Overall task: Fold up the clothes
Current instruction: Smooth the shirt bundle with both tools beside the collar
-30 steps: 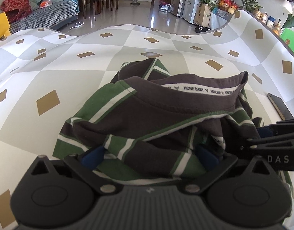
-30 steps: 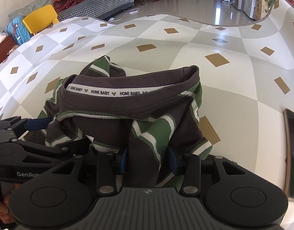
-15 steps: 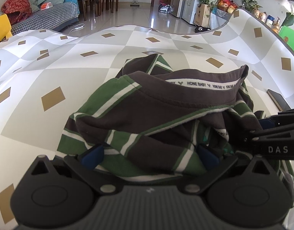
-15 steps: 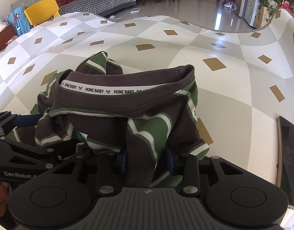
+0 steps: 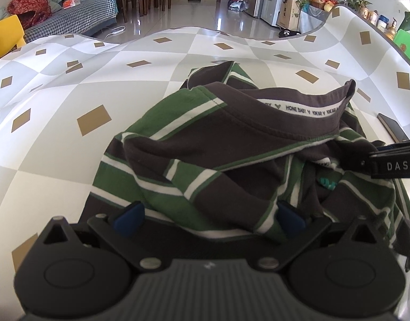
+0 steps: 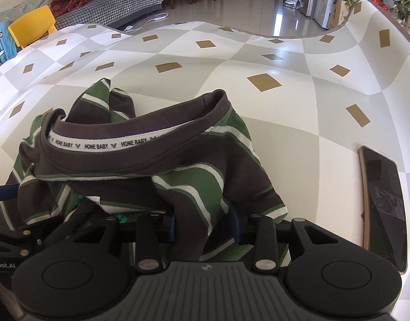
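The brown, green and white striped cotton shirt [image 6: 140, 176] lies bunched on the checked white, grey and tan tabletop [image 6: 271, 107], collar up and facing away. The right tool [image 6: 203, 224] stands narrow, pinching a fold at the shirt's near edge. The left tool [image 5: 207, 214] stands wide, cloth draped between its pads; whether they press it I cannot tell. Judged well done: both tools should draw apart evenly, spreading the shirt flat, clear of the black phone [image 6: 384, 203] just beside it.
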`<state>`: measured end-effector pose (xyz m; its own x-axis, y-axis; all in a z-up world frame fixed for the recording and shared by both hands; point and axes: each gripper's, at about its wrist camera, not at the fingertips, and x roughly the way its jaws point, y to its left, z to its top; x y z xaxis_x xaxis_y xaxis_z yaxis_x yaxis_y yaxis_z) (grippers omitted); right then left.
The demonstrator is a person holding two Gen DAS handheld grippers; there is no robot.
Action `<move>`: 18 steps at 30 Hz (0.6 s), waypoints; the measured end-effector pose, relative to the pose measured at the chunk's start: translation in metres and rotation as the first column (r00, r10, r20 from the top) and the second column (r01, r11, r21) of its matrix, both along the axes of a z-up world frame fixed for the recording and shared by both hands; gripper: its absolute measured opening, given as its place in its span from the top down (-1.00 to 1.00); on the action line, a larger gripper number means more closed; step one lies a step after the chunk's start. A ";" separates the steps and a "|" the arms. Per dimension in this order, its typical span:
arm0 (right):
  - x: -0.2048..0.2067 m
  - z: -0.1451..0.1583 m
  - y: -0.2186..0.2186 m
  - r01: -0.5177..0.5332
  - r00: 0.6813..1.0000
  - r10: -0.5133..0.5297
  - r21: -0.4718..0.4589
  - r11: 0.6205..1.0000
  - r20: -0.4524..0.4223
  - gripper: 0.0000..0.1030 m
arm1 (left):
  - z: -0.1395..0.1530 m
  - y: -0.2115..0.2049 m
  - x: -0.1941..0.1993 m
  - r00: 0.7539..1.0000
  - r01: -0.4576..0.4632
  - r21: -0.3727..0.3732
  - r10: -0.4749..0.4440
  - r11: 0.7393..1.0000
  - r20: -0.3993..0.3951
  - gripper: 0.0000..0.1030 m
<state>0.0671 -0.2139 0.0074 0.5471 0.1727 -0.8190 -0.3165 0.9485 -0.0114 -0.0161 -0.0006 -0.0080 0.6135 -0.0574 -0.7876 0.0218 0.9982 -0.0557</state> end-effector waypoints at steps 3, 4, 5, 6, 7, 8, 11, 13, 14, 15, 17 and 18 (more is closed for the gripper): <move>0.000 0.000 -0.002 0.019 1.000 -0.019 -0.005 1.000 0.001 0.34 | 0.000 0.001 -0.006 1.000 -0.001 0.011 0.001 1.000 -0.006 -1.00; 0.000 0.000 -0.002 0.025 1.000 -0.025 -0.006 1.000 0.001 0.34 | 0.000 0.001 -0.007 1.000 -0.003 0.011 0.003 1.000 -0.009 -1.00; 0.000 0.001 -0.002 0.031 1.000 -0.031 -0.007 1.000 0.002 0.33 | 0.001 0.002 -0.009 1.000 -0.006 0.011 0.006 1.000 -0.012 -1.00; 0.000 0.001 -0.003 0.036 0.999 -0.036 -0.007 0.999 0.004 0.33 | 0.001 0.003 -0.010 1.000 -0.008 0.011 0.009 1.000 -0.015 -1.00; 0.001 0.001 -0.003 0.040 0.999 -0.040 -0.007 0.999 0.005 0.33 | 0.001 0.003 -0.012 1.000 -0.012 0.012 0.012 1.000 -0.017 -1.00; 0.001 0.002 -0.003 0.042 0.999 -0.042 -0.007 0.999 0.007 0.33 | 0.002 0.004 -0.013 1.000 -0.016 0.013 0.016 1.000 -0.020 -1.00; 0.002 0.002 -0.003 0.045 0.999 -0.045 -0.006 0.999 0.009 0.31 | 0.002 0.006 -0.015 0.999 -0.028 0.014 0.028 1.000 -0.026 -1.00; 0.002 0.003 -0.003 0.047 0.999 -0.047 -0.007 0.999 0.007 0.27 | 0.002 0.008 -0.016 0.999 -0.035 0.018 0.035 0.999 -0.031 -1.00; 0.001 0.003 -0.003 0.047 0.999 -0.047 -0.004 0.999 0.006 0.26 | 0.002 0.008 -0.016 0.999 -0.038 0.019 0.039 0.999 -0.033 -1.00; 0.001 0.003 -0.004 0.046 0.999 -0.046 0.002 0.999 0.005 0.26 | 0.002 0.009 -0.016 0.998 -0.041 0.020 0.042 0.999 -0.035 -1.00; 0.000 0.003 -0.005 0.038 0.999 -0.038 0.010 0.999 -0.002 0.25 | 0.003 0.010 -0.016 0.998 -0.048 0.023 0.049 0.999 -0.040 -1.00; 0.000 0.003 -0.005 0.034 0.999 -0.034 0.014 0.999 -0.007 0.25 | 0.003 0.011 -0.016 0.998 -0.054 0.024 0.055 0.998 -0.042 -1.00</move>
<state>0.0669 -0.2189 0.0106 0.5476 0.1652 -0.8202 -0.2839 0.9588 0.0036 -0.0317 0.0105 -0.0054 0.5812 -0.0069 -0.8137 -0.0342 0.9989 -0.0330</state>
